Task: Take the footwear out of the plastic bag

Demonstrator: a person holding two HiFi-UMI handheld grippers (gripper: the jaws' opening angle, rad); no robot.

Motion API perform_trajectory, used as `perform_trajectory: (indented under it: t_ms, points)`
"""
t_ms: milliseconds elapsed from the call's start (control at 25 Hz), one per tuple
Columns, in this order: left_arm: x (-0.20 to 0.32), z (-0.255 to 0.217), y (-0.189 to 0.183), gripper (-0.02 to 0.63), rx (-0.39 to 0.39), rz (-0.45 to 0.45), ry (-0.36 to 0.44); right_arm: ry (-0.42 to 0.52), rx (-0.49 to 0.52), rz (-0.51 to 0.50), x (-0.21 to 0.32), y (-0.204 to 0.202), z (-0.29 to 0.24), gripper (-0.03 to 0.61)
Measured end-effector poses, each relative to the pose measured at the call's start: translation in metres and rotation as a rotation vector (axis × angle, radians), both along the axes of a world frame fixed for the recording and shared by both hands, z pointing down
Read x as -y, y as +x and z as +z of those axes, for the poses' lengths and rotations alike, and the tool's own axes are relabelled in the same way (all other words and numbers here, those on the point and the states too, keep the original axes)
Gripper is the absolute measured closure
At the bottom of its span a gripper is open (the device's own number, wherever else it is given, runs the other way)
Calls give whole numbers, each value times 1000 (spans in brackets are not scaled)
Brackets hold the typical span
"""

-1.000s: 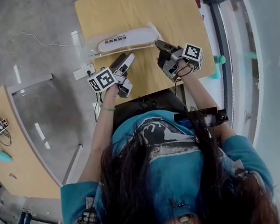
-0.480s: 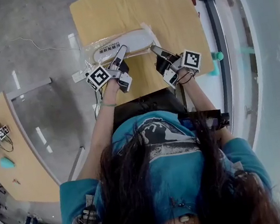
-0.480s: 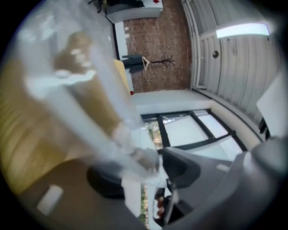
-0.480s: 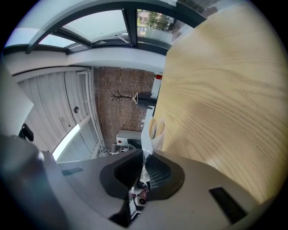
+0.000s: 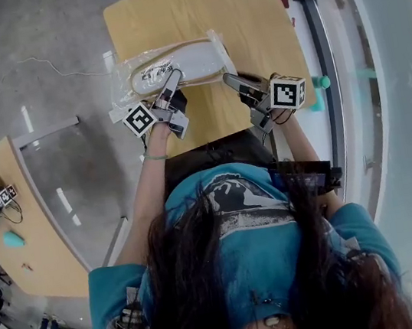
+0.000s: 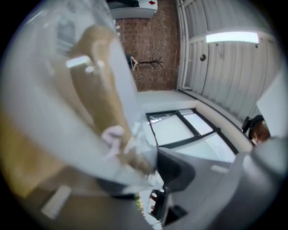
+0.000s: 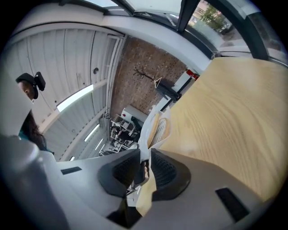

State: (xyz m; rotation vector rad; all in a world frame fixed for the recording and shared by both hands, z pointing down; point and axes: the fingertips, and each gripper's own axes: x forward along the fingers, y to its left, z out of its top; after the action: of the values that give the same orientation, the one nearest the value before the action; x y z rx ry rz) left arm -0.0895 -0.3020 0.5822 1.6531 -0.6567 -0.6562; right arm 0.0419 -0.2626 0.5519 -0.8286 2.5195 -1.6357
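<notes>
Closest to us are the person's long dark hair (image 5: 233, 287) and teal shirt (image 5: 237, 217), with two bare forearms reaching forward. Each hand holds one gripper, so we count two, and each one carries one cube with black and white square markers.

The left gripper (image 5: 173, 76) points up and to the right, and its tips are on top of the plastic bag (image 5: 124, 78). Its jaws are closing. In the left gripper view the clear film and the tan body inside fill the gap, and the film already lies against the dark pad (image 6: 180, 168) that we see sharply.

The right gripper (image 5: 230, 78) is just beside the right end of the bag. Its jaws are opening: the two dark ribbed pads stand slightly apart, and a thin white strip of the film runs between them.

We see one bag and one piece of footwear (image 5: 193, 59), and it is still inside the bag. It is long, flat and white, with a dark printed label near its left end. The bag is transparent, wrinkled and shiny.

The bag lies across the near half of the table (image 5: 189, 7), and its left end reaches the table's left edge. Beyond it the pale wood, with rounded corners, is open up to the far edge.

A second wooden table (image 5: 26, 227) stands well apart at the left, over grey floor.
</notes>
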Motion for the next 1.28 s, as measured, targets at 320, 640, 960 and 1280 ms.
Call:
perform_trajectory:
  t_ms: [320, 640, 960, 1280]
  points:
    - [2, -14, -34, 492, 45, -35, 70, 127, -139, -151, 0, 12, -17, 489]
    - [-15, -42, -23, 494, 23, 84, 203, 284, -78, -138, 32, 4, -64, 491]
    - [-24, -60, -20, 508, -132, 77, 255, 245, -22, -182, 22, -4, -58, 439]
    - [-23, -80, -28, 517, -305, 68, 290, 222, 77, -184, 16, -10, -71, 428]
